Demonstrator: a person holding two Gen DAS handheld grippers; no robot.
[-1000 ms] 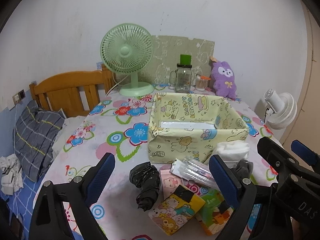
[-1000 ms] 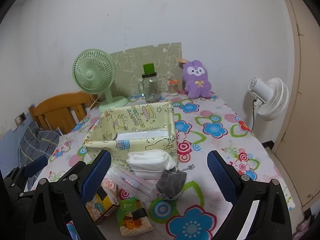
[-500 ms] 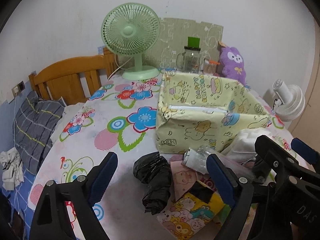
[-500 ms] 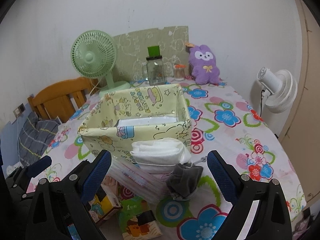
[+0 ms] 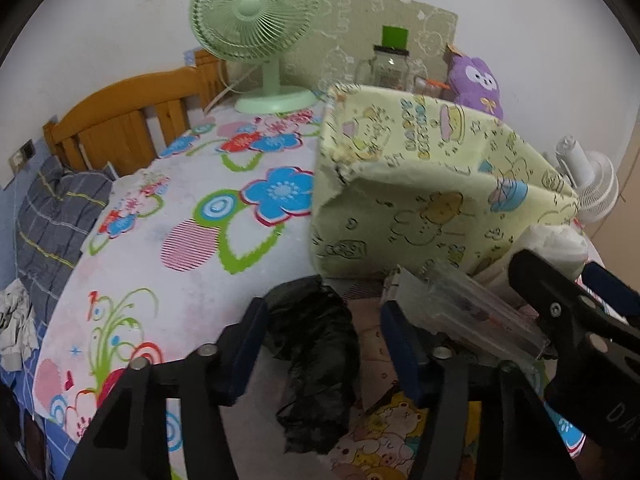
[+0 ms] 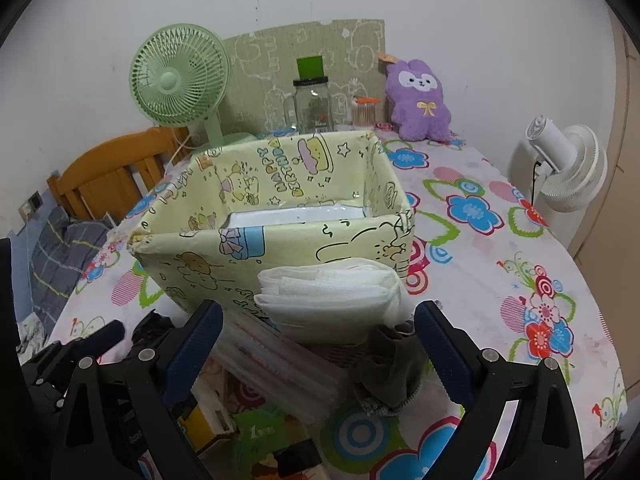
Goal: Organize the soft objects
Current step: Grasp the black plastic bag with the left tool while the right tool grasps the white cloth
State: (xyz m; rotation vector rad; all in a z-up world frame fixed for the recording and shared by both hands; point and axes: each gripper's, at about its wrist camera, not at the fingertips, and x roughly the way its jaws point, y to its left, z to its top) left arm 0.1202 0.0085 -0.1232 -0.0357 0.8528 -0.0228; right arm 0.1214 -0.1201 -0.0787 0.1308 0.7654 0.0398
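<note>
A: Straddling the crumpled black plastic bundle (image 5: 316,356), the left gripper (image 5: 324,344) had its blue-padded fingers (image 5: 250,336) spread on either side of it, neither pad clearly pressing in. The bundle lay on the flowered tablecloth (image 5: 192,240), just near of the pale yellow cartoon-print fabric box (image 5: 424,196).

B: And the right gripper (image 6: 316,344)?

A: Spread wide too, pinching nothing. Between its fingers sat a folded stack of white cloth (image 6: 332,292), resting on a clear plastic packet (image 6: 280,368) against the near wall of the box. A grey pouch (image 6: 392,376) slumped just right of the stack.

B: Anything else near?

A: Colourful cartoon tissue packs (image 5: 384,436) lay at the near edge, beside the black bundle. Far off stood a green desk fan (image 6: 180,80) at left, a glass jar (image 6: 313,106) in the middle, and a purple plush rabbit (image 6: 420,100) at right.
</note>
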